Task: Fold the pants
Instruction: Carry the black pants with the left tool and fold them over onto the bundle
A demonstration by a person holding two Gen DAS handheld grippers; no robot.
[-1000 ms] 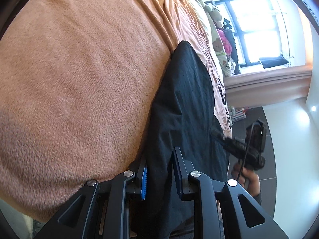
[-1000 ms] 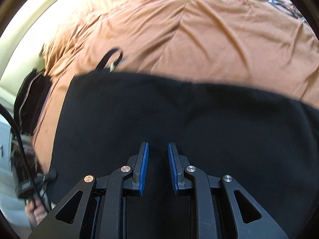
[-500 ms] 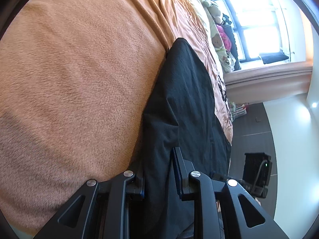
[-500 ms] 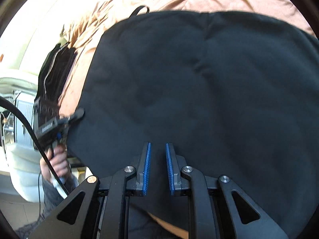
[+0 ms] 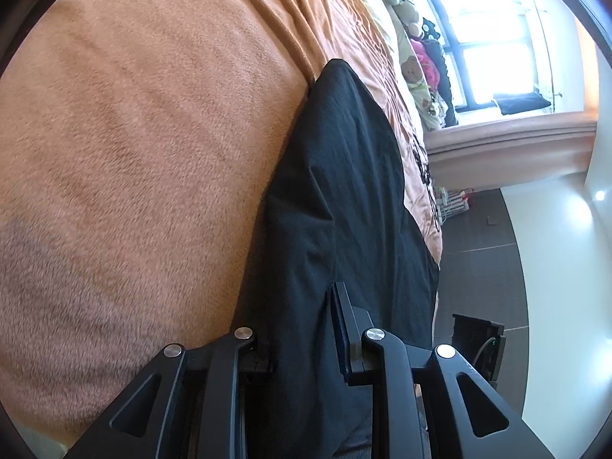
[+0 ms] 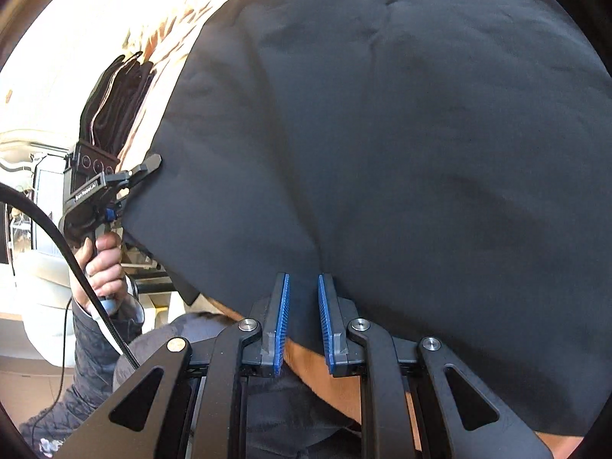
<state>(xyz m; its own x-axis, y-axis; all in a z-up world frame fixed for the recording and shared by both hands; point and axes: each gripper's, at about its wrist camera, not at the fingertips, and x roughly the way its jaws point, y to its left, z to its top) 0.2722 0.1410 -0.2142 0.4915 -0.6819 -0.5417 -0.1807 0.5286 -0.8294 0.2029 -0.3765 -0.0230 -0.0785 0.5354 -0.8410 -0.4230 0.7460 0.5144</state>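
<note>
pants: black pants [image 6: 401,145] lie spread flat on the orange blanket [image 5: 145,145] of the bed, near edge hanging just over the bed's side
left gripper: left gripper [image 5: 302,329] pinches a bunched fold of the pants; cloth fills the gap between its fingers. In the right wrist view it grips the garment's side edge [image 6: 147,164], the person's hand [image 6: 101,260] on the handle
right gripper: right gripper [image 6: 302,313] sits at the near hem, blue pads [image 6: 282,306] narrowly apart. Fabric edge lies in the gap at the tips; can't tell whether the pads press on it
step (judgement): securing two edge grips before lifting one half over the other; no fold visible yet
risk 1: right side grip looks shallow, only the hem at the tips. Lift could slip it out and that corner drops
risk 2: left gripper holds a bunch, not a single layer. Pulling may drag a wrinkle into the fold line
risk 3: plush blanket could ride up with the cloth if a pad has caught it
risk 4: uneven lift between hands skews the fold
other: dark folded stack [image 6: 114,95] beside the pants; keep the swing clear of it
</note>
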